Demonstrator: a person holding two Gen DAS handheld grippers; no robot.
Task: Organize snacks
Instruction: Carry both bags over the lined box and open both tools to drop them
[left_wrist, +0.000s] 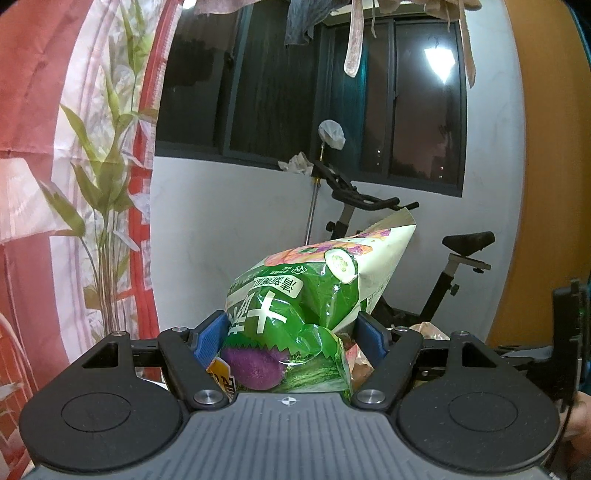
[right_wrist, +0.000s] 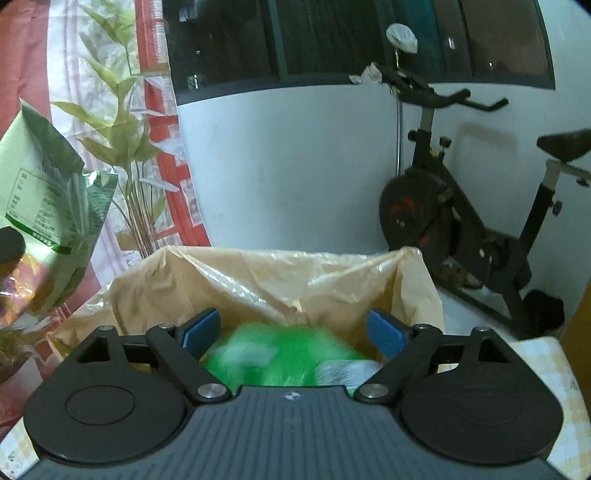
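In the left wrist view, my left gripper (left_wrist: 290, 334) is shut on a green snack bag (left_wrist: 295, 295) printed with a cucumber slice and a purple ball. Its blue pads (left_wrist: 208, 338) press the bag's crumpled sides, and the bag's top tilts up to the right. The same bag (right_wrist: 48, 206) shows its pale back at the left edge of the right wrist view. My right gripper (right_wrist: 293, 332) stands open over a box lined with a beige plastic bag (right_wrist: 258, 280). A second, blurred bright green snack bag (right_wrist: 280, 358) sits inside the liner below the fingers, and neither pad touches it.
A black exercise bike (right_wrist: 461, 206) stands against the white wall to the right of the box. A red and white curtain with a bamboo print (right_wrist: 122, 110) hangs on the left. Checked tablecloth (right_wrist: 554, 369) shows beside the box at the right. Dark windows run above.
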